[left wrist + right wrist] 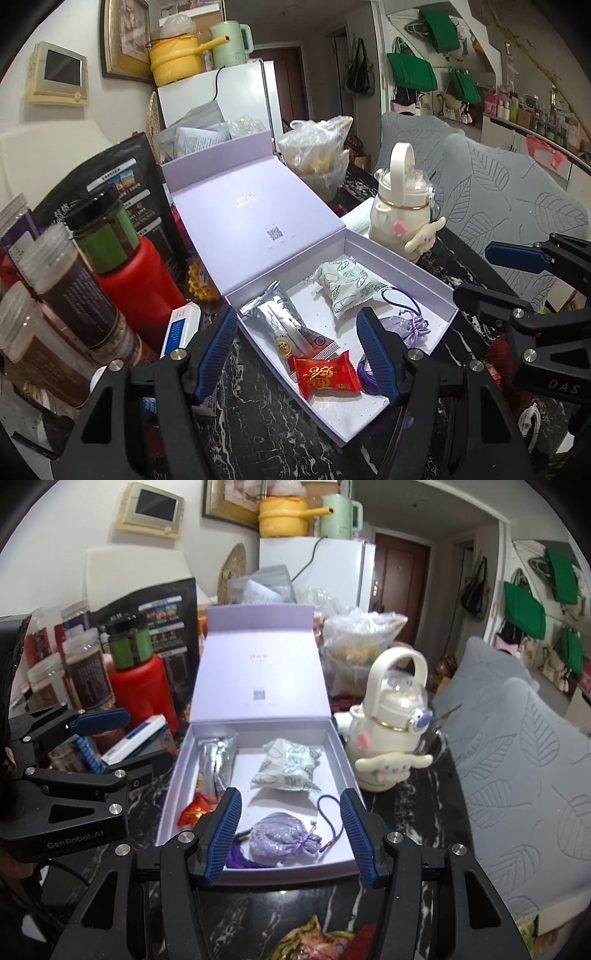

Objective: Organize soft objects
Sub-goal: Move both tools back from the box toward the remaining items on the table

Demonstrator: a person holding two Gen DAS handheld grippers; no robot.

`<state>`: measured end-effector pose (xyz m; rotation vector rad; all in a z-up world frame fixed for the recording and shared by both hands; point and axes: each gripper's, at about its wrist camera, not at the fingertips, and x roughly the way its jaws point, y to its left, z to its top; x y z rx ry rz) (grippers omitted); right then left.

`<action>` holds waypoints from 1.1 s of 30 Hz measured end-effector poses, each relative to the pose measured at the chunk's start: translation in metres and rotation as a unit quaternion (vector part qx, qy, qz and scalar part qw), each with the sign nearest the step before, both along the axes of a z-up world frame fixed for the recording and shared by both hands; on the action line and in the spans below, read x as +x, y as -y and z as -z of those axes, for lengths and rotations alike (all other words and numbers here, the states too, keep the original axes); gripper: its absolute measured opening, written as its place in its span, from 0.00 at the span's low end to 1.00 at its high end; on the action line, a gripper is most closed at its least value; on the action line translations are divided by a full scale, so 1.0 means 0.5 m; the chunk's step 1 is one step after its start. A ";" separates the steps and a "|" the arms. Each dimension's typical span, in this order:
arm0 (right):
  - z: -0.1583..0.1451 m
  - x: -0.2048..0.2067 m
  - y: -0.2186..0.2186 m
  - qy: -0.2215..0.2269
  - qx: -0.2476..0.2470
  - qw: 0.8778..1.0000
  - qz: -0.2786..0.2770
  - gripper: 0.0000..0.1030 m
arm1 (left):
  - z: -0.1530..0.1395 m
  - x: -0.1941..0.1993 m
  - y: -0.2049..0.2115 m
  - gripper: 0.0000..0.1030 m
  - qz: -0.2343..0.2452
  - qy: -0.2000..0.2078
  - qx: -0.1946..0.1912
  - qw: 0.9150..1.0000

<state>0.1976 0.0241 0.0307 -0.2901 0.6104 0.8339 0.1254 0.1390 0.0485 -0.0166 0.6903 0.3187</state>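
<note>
Two tongs (301,350) (291,838), four packets (325,374) (345,288) (284,325) (282,838).

Open box (334,738) reachable from above, raised lid (260,664) behind, bottles (110,258) crowding left, white kettle (391,731) right.

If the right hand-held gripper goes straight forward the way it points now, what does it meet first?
Probably the purple sachet, which lies in the open box directly between the open fingers of the right hand-held gripper. The box's near wall may come first if the gripper travels low; depth is unclear.
</note>
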 end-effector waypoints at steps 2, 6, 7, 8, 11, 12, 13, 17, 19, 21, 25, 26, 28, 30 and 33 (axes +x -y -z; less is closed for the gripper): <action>-0.010 -0.009 0.008 0.005 0.005 1.000 0.000 0.58 | -0.015 -0.014 0.006 0.65 0.000 0.010 0.002 1.000; -0.029 -0.031 0.027 0.019 0.011 1.000 0.004 0.59 | -0.036 -0.039 0.019 0.66 0.000 0.022 0.012 1.000; -0.033 -0.038 0.032 0.025 0.012 1.000 0.006 0.62 | -0.040 -0.044 0.022 0.69 0.000 0.024 0.013 1.000; -0.036 -0.042 0.036 0.028 0.014 0.999 0.008 0.65 | -0.044 -0.049 0.024 0.78 -0.001 0.026 0.014 1.000; -0.045 -0.056 0.052 0.032 0.025 0.999 0.011 0.74 | -0.056 -0.070 0.033 0.83 -0.001 0.040 0.018 0.999; -0.048 -0.060 0.058 0.033 0.028 0.999 0.011 0.76 | -0.059 -0.074 0.036 0.84 -0.002 0.041 0.020 0.999; -0.051 -0.066 0.064 0.035 0.031 0.999 0.011 0.77 | -0.063 -0.081 0.039 0.84 -0.002 0.044 0.022 0.999; -0.062 -0.088 0.084 0.047 0.037 0.998 0.017 0.84 | -0.079 -0.102 0.049 0.84 -0.001 0.056 0.024 0.998; -0.068 -0.099 0.098 0.052 0.043 0.998 0.022 0.84 | -0.085 -0.112 0.055 0.84 0.000 0.062 0.027 0.998; -0.073 -0.109 0.110 0.053 0.047 0.997 0.027 0.85 | -0.091 -0.126 0.063 0.84 0.002 0.069 0.030 0.997; -0.078 -0.129 0.133 0.056 0.054 0.996 0.038 0.87 | -0.100 -0.151 0.080 0.84 0.012 0.084 0.033 0.996; -0.078 -0.135 0.141 0.056 0.057 0.996 0.040 0.88 | -0.102 -0.158 0.083 0.84 0.016 0.087 0.029 0.996; -0.079 -0.148 0.156 0.054 0.061 0.996 0.043 0.88 | -0.104 -0.166 0.087 0.84 0.024 0.091 0.021 0.995; -0.080 -0.161 0.173 0.052 0.064 0.995 0.049 0.88 | -0.105 -0.176 0.094 0.84 0.034 0.095 0.010 0.995; -0.084 -0.179 0.191 0.056 0.066 0.995 0.053 0.88 | -0.107 -0.190 0.102 0.84 0.044 0.102 0.002 0.994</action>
